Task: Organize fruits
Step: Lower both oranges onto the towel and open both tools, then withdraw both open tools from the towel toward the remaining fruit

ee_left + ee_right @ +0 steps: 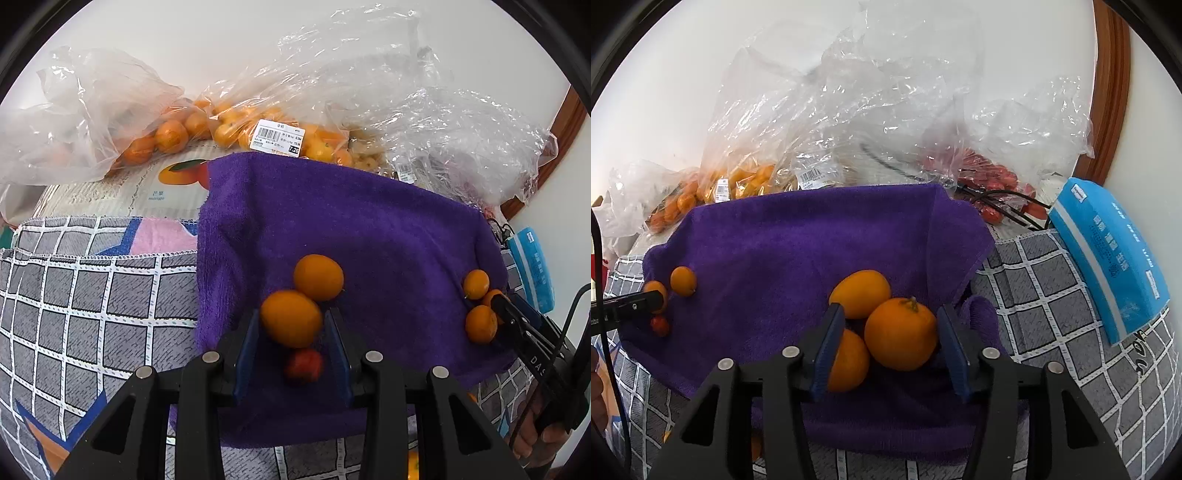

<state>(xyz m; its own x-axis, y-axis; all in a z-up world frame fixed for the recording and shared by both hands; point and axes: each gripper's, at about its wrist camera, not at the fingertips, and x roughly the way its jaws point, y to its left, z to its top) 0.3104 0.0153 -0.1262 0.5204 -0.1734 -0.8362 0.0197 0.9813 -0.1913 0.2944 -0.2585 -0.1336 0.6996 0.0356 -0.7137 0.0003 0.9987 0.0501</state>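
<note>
Blue tissue pack (1108,258) on checked cloth (1052,280)

On the purple terry towel (783,251), near its right edge, three orange round citrus fruits clustered together. The right gripper (890,347) stood with its blue-padded jaws apart around the stemmed fruit (900,334); a second fruit (860,293) lay behind it and a third (847,360) pressed against the left pad. At the towel's left edge the black left gripper (631,306) reached beside two small orange kumquats (683,280) and a small red fruit (660,325).
</note>
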